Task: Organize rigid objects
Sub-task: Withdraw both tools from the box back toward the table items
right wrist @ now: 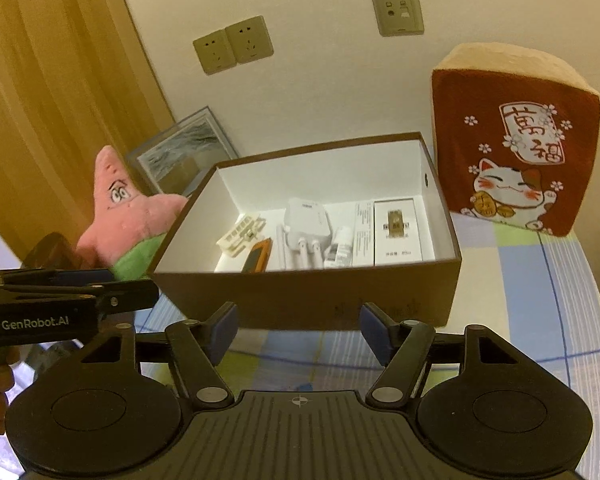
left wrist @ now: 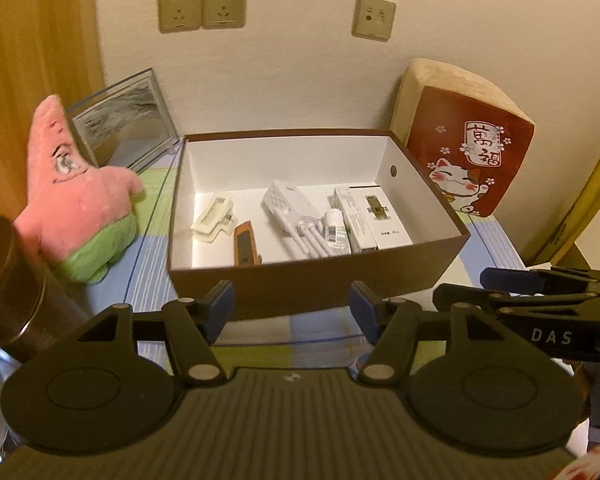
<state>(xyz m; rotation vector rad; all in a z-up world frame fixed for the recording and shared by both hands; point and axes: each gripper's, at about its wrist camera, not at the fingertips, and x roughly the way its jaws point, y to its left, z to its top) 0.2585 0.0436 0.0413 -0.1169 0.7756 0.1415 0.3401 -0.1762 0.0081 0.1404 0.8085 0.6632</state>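
Observation:
A brown open box [left wrist: 316,284] [right wrist: 300,300] with white inner walls stands on the table. In it lie a cream clip [left wrist: 214,218] [right wrist: 242,236], an orange tool [left wrist: 246,244] [right wrist: 256,256], a white router with antennas [left wrist: 292,206] [right wrist: 306,220], a small white bottle [left wrist: 336,230] [right wrist: 338,252] and a white carton [left wrist: 376,216] [right wrist: 396,232]. My left gripper [left wrist: 292,310] is open and empty in front of the box's near wall. My right gripper [right wrist: 298,328] is open and empty there too. Each gripper shows at the side of the other's view [left wrist: 496,284] [right wrist: 100,286].
A pink star plush [left wrist: 76,200] [right wrist: 128,212] and a framed picture [left wrist: 128,116] [right wrist: 180,152] stand left of the box. A red lucky-cat cushion [left wrist: 464,148] [right wrist: 516,152] stands at its right. A dark metal can [left wrist: 8,284] is near left. Checked cloth [right wrist: 520,300] covers the table.

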